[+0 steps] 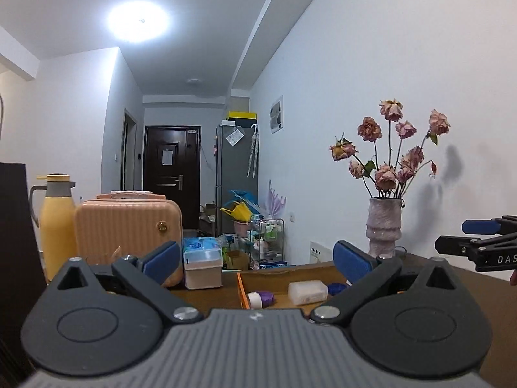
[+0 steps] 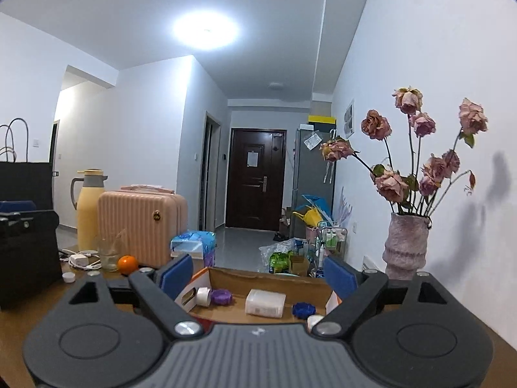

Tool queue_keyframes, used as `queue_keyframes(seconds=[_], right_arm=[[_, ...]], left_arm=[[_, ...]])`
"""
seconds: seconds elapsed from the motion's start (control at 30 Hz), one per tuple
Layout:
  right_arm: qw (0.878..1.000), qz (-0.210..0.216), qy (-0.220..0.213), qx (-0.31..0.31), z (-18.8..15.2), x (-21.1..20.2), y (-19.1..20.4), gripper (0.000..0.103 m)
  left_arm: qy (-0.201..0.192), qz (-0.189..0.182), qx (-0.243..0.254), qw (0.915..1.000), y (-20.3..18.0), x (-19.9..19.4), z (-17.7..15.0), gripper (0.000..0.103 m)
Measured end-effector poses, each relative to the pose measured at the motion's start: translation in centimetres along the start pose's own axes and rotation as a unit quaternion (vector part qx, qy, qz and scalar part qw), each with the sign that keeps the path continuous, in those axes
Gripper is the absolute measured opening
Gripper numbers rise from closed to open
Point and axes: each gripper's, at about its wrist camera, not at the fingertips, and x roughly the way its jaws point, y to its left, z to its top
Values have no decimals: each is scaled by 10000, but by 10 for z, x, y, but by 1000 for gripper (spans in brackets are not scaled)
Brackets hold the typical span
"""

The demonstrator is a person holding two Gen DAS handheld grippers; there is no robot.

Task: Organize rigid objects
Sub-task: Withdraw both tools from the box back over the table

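Note:
An open cardboard box lies on the wooden table just ahead of both grippers. Inside it are a white plastic case, a purple jar with a white cap and a blue lid. My left gripper is open, with nothing between its blue pads. My right gripper is also open and holds nothing. It shows at the right edge of the left wrist view. The left gripper shows at the left edge of the right wrist view.
A pink suitcase, a yellow thermos, a tissue box, an orange, a glass and a white charger stand at the left. A vase of dried roses stands at the right by the wall.

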Motion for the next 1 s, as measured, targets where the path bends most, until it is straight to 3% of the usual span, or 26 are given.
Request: queue_keyframes(seconds=[0.2, 0.43, 0.57, 0.77, 1.0], right_arm=[[9995, -3, 185, 245, -34, -35, 19, 94], [9987, 13, 382, 328, -74, -78, 45, 98], [9980, 34, 572, 275, -101, -100, 61, 98], [9964, -82, 785, 299, -128, -123, 68, 98], [9940, -307, 981, 372, -145, -124, 57, 98]], left_arm=[[115, 17, -239, 9996, 1, -42, -28, 103], [349, 293, -11, 9990, -10, -83, -66, 103], [475, 482, -259, 9974, -10, -105, -90, 103], [894, 457, -323, 9944, -25, -107, -114, 103], [1041, 327, -112, 9940, -40, -93, -123, 103]])
